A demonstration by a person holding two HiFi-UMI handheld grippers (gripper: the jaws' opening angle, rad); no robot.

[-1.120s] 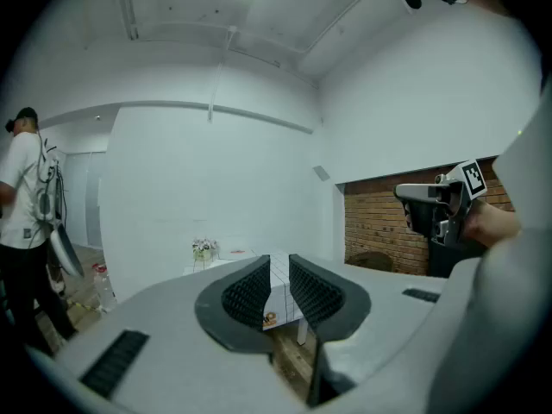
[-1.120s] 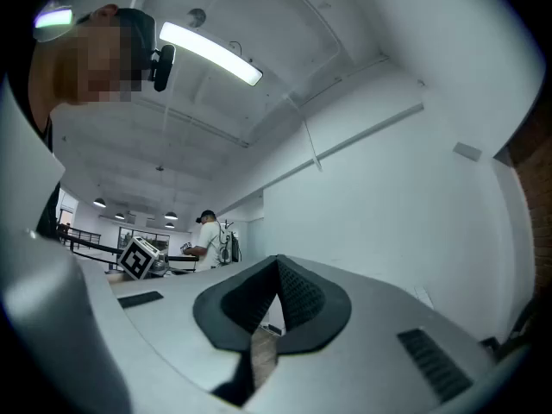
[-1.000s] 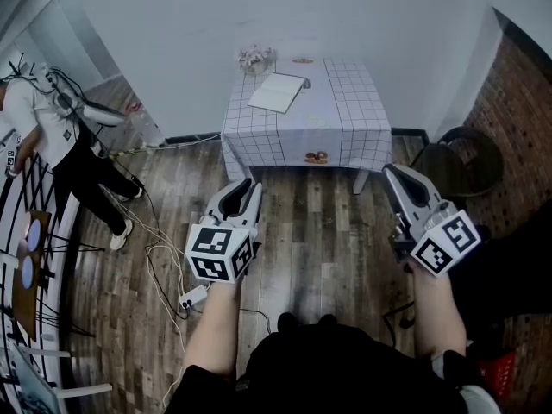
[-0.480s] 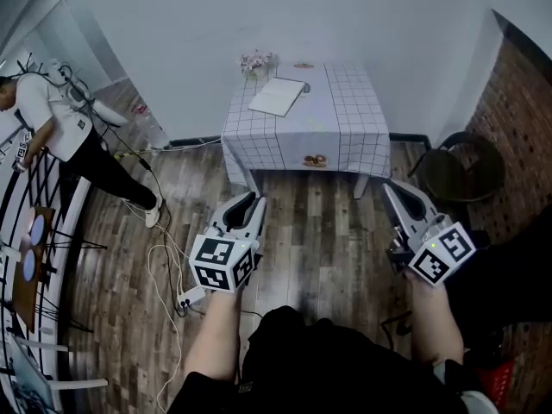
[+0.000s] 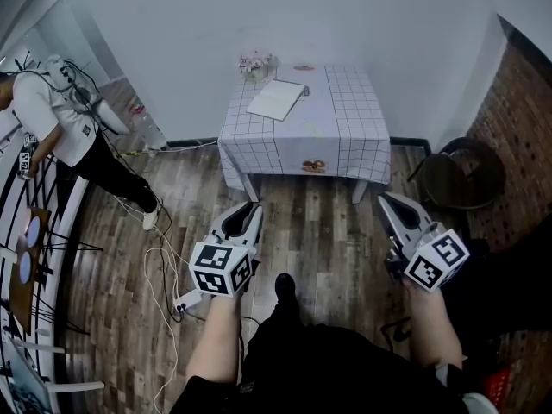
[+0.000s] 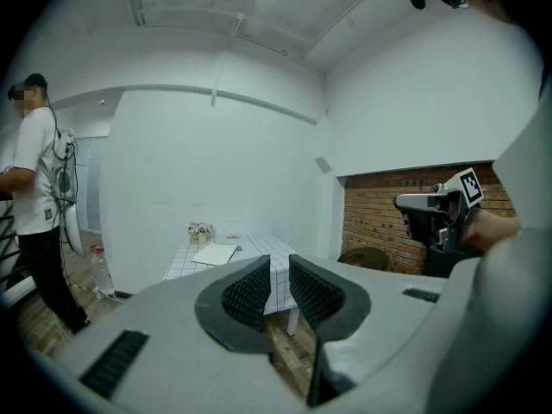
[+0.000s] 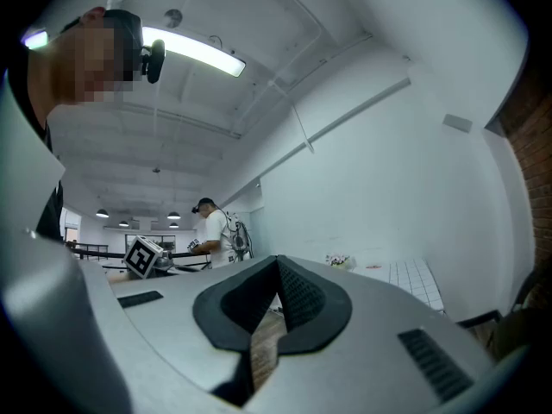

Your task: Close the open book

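A pale book [image 5: 276,100] lies flat on the back left part of a small table with a checked cloth [image 5: 345,128], next to a pot of flowers [image 5: 256,61]. From here I cannot tell whether it lies open. Both grippers hang low over the wooden floor, well short of the table. My left gripper [image 5: 244,212] points at the table, and a narrow gap shows between its pads [image 6: 247,293] with nothing in it. My right gripper [image 5: 390,203] is shut and empty, its tips meeting [image 7: 278,270]. The book [image 6: 215,254] appears small beyond the left jaws.
A person in a white shirt [image 5: 60,119] stands at the far left by a railing. Cables and a power strip [image 5: 185,298] lie on the floor left of me. A dark round chair [image 5: 457,175] sits right of the table by the brick wall.
Both grippers have sunk lower, coming nearer to me in the head view. The person at the left has shifted stance. The book has not moved.
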